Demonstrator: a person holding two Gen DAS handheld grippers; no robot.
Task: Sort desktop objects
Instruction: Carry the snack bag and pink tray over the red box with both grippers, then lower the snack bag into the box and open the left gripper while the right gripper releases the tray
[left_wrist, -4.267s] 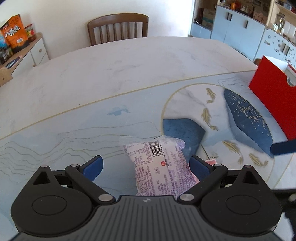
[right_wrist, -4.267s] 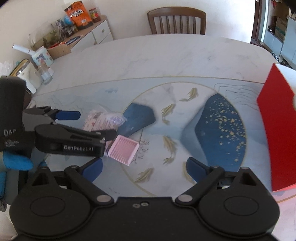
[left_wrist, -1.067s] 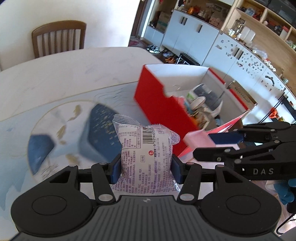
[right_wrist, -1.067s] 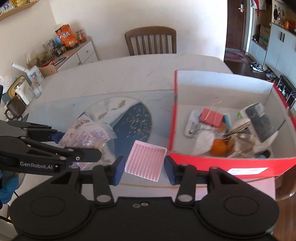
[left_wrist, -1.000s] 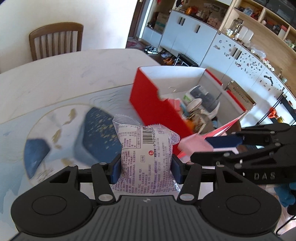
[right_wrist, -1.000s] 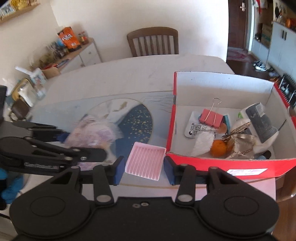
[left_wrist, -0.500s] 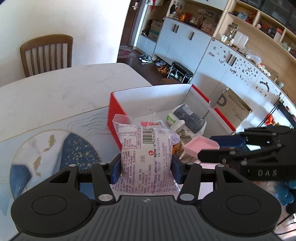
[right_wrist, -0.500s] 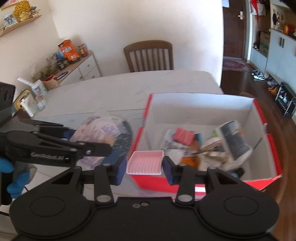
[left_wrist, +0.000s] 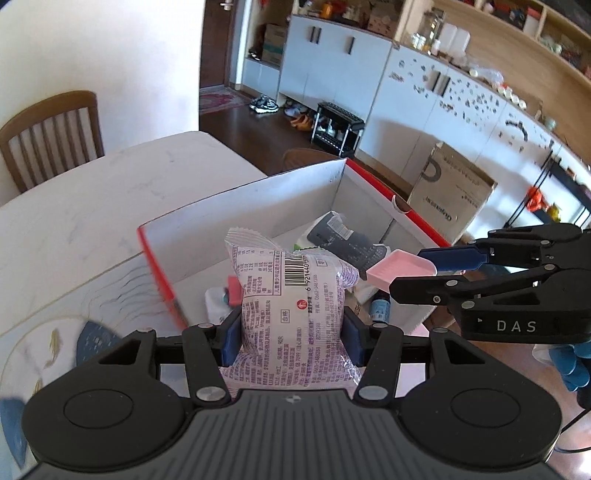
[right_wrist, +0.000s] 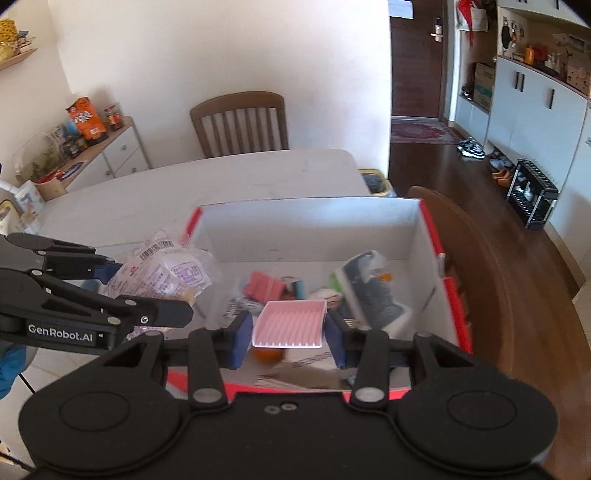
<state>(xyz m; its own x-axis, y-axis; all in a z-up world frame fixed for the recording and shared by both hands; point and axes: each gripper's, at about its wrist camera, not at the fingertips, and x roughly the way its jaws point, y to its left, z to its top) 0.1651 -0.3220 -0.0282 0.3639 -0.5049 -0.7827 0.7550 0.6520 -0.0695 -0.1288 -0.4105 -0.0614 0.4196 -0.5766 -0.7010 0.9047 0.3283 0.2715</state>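
My left gripper (left_wrist: 290, 341) is shut on a purple-and-white snack packet (left_wrist: 291, 306) and holds it above the near left part of the red box (left_wrist: 236, 199). The packet also shows in the right wrist view (right_wrist: 162, 273). My right gripper (right_wrist: 289, 341) is shut on a pink ridged tray (right_wrist: 290, 325) and holds it over the inside of the red box (right_wrist: 428, 225). The tray also shows in the left wrist view (left_wrist: 399, 267).
The box holds several items: a red clip (right_wrist: 262, 286), a grey-and-white pack (right_wrist: 369, 288), an orange ball (right_wrist: 267, 354). The box sits at the marble table's right end (right_wrist: 221, 184). A wooden chair (right_wrist: 240, 122) stands at the far side.
Both grippers have moved from the table's patterned middle to above the red box, each carrying its object. The box interior now fills both views.
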